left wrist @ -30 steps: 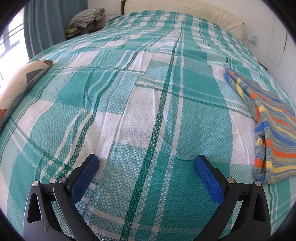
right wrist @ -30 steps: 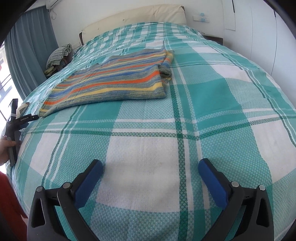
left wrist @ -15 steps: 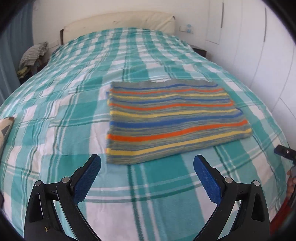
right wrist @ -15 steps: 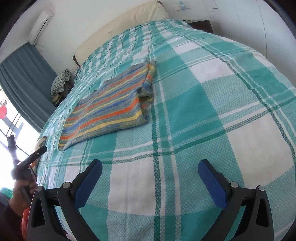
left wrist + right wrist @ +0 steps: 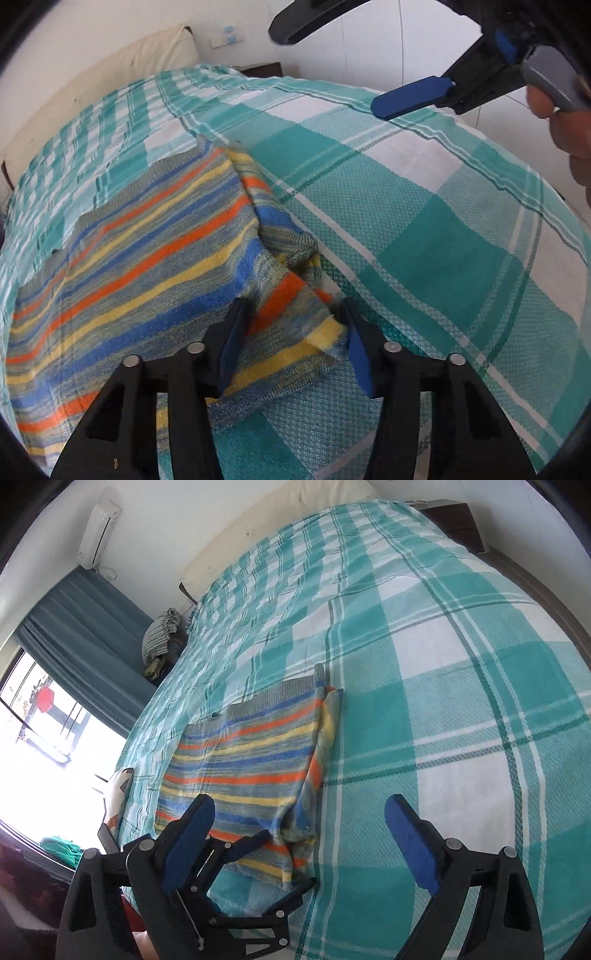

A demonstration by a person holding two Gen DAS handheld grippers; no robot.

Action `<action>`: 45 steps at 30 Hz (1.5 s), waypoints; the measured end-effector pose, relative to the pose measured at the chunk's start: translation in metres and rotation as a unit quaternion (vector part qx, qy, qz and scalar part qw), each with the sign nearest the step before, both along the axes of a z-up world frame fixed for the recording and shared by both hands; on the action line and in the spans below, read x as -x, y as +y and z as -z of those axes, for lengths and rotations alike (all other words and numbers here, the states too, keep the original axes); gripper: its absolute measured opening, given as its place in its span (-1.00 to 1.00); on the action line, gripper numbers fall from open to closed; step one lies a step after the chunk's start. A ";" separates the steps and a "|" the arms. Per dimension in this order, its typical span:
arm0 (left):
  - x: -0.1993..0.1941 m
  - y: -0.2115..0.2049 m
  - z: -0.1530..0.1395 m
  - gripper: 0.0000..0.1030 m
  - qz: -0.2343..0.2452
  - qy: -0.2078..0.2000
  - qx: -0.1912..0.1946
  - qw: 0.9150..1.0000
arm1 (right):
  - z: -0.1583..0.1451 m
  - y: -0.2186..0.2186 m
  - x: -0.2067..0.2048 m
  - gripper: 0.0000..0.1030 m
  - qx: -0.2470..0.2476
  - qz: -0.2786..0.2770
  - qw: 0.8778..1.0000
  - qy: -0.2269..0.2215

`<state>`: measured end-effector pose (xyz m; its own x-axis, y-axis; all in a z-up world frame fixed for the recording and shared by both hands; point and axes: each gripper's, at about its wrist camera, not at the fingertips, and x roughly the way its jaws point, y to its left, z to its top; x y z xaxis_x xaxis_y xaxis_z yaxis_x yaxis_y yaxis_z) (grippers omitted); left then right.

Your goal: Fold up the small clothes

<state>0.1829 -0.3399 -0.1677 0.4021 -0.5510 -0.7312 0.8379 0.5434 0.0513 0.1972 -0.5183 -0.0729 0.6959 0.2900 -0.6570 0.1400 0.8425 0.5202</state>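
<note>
A folded knit garment (image 5: 147,258) with orange, yellow, blue and grey stripes lies on the bed; it also shows in the right wrist view (image 5: 251,753). My left gripper (image 5: 295,306) is at its near right corner, jaws closing, with the bunched corner filling the gap between the blue pads. The right wrist view shows the same left gripper (image 5: 290,856) on that corner. My right gripper (image 5: 300,801) hovers just above and to the right, jaws wide and narrowing a little, nothing pressed between them. A hand holds that right gripper (image 5: 323,68) in the air.
The bed's teal and white plaid cover (image 5: 443,664) spreads far beyond the garment. A cream headboard (image 5: 110,74) stands at the far end, a dark nightstand (image 5: 458,520) beside it. A clothes pile (image 5: 162,635), blue curtain (image 5: 85,646) and bright window are left.
My left gripper swung in to the garment's near right corner and its jaws narrowed onto the cloth. My right gripper rose and turned towards the garment, beside the left one.
</note>
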 end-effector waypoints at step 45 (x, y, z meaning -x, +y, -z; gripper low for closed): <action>-0.118 0.367 -0.010 0.32 -0.366 0.179 0.230 0.884 | 0.008 0.249 -0.228 -0.04 0.003 -0.146 0.989 -0.023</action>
